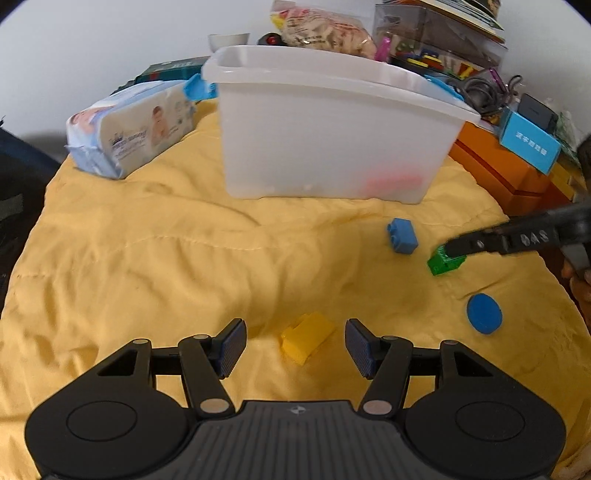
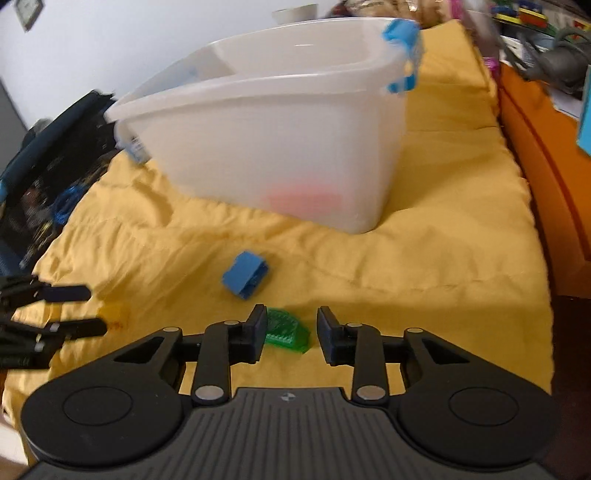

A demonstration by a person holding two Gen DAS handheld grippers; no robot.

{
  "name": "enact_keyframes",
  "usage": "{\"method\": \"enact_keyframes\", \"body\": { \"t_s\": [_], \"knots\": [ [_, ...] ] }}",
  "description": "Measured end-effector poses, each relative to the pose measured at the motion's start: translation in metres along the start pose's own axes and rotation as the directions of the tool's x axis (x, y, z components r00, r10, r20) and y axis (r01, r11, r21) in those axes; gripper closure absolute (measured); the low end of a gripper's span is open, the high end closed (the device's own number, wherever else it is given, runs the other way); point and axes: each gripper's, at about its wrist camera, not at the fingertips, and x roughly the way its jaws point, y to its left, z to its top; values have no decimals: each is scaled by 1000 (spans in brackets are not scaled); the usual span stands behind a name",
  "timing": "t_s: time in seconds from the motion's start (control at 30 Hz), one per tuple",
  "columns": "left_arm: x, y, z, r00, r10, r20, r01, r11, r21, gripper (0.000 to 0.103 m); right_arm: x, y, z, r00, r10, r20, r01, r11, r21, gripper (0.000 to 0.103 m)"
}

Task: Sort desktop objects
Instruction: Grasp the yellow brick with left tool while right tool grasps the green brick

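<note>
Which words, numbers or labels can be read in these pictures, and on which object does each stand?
"048": on the right gripper, seen from the left wrist.
White characters on the blue box: too small to read.
Print on the wipes pack: too blurred to read.
Label on the snack bag: unreadable.

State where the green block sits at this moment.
In the right wrist view the green block lies on the yellow cloth between the open right hand-held gripper fingers, just nearer than the blue block.

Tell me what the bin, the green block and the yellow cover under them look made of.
Bin: translucent, smooth frosted plastic; a red shape shows dimly through its wall. Green block: likely hard moulded plastic, glossy, with a studded face. Yellow cover: soft woven fabric, matte, wrinkled, with stitched seams; possibly quilted.
</note>
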Motion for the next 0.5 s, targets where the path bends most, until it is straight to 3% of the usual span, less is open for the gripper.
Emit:
{"method": "enact_keyframes", "body": {
  "t_s": [0.17,0.33,0.5],
  "knots": [
    [-3,1,0,1000,9,8,-9,1000,-1,40,-9,35,-21,999,-29,15,31,976,-217,77],
    [8,1,4,1000,-13,4,13,1000,17,41,-9,56,-44,998,-48,29,55,941,-335,77],
    [19,-8,-4,999,-37,-27,39,995,96,62,-19,58,-46,997,-50,51,64,943,-327,74]
  ]
}}
